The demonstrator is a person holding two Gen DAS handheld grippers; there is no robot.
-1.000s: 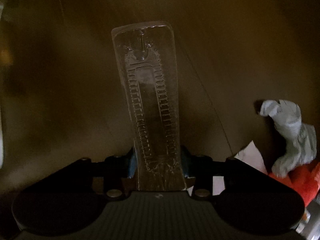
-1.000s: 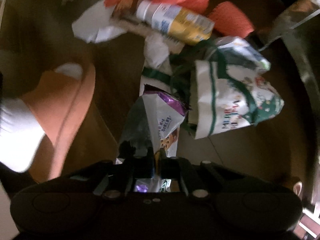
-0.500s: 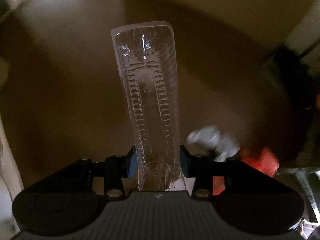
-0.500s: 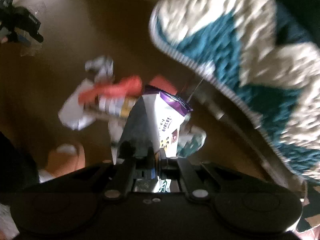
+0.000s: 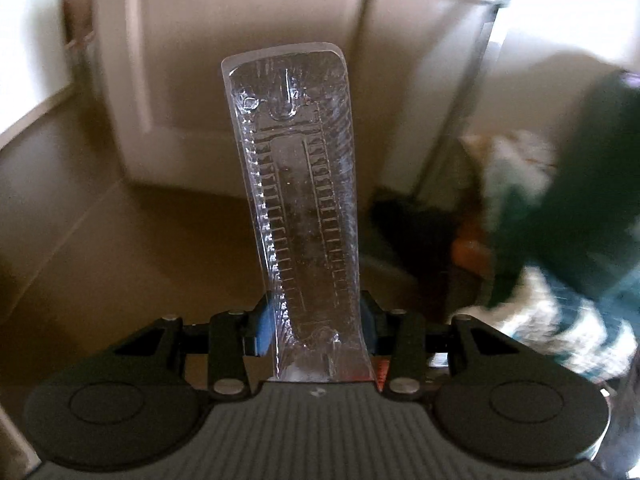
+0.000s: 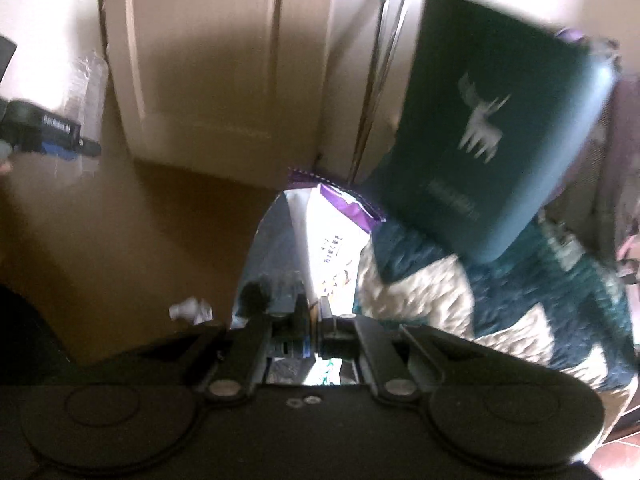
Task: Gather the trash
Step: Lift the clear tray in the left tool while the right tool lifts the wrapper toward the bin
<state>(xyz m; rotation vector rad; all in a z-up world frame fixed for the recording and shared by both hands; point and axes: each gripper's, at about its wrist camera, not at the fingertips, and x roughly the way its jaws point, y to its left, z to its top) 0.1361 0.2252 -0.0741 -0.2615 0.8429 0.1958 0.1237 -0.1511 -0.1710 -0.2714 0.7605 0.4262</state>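
My left gripper is shut on a long clear plastic blister tray that sticks up from between its fingers. It is held in the air above the brown floor. My right gripper is shut on a purple and white snack wrapper, also lifted off the floor. A crumpled white paper lies on the floor below and left of the right gripper. The left gripper also shows at the far left of the right wrist view.
A dark green bag with a white deer print hangs at the right, blurred in the left wrist view. A teal and cream knitted blanket lies below it. A white door and metal poles stand ahead.
Both grippers have risen and tilted up from the floor's trash pile toward the door and green bag. Each still holds its item.
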